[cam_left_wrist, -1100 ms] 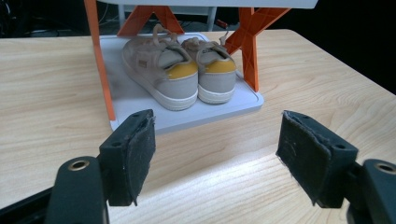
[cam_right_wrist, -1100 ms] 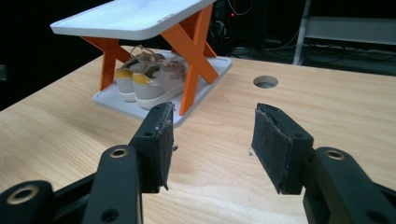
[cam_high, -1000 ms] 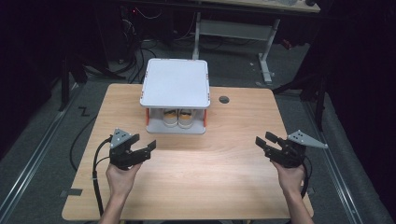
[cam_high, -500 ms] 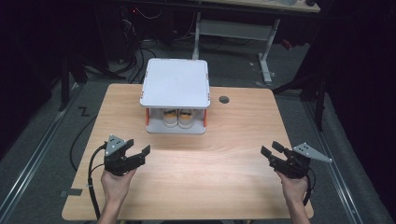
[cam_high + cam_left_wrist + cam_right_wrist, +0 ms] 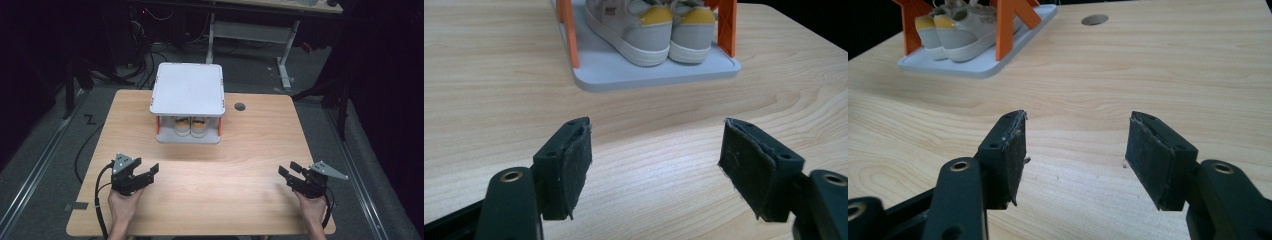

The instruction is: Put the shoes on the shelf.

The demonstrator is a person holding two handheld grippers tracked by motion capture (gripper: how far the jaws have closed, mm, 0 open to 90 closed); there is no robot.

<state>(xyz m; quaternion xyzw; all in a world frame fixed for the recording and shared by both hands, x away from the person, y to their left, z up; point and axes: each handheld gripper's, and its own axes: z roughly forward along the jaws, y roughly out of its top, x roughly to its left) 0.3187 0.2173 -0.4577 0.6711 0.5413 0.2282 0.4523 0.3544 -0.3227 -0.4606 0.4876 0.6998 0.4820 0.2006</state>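
Left jaws: the left gripper (image 5: 145, 174) is standing wide apart and released, pads (image 5: 576, 165) gripping nothing, bare wood between them; it is sitting low at the near left of the worktop (image 5: 250, 145).
Right jaws: the right gripper (image 5: 288, 170) is likewise spread wide and empty over bare wood at the near right; these jaws have just been opening, with nothing between them.
Shoes: a pair of grey shoes with yellow heel tabs (image 5: 659, 27) is sitting on the bottom tray of the rack, heels facing the near edge, well apart from both grippers.
Rack: a small white two-tier rack (image 5: 188, 90) with orange posts is standing at the far middle of the worktop, its flat top covering the shoes.
Step in hand: judging by the pose, both grippers are waiting at the near edge, the reach not begun.
Next move: probably calling for both grippers to travel far and inward toward the shoes, keeping low enough to pass under the top tier and between the posts.
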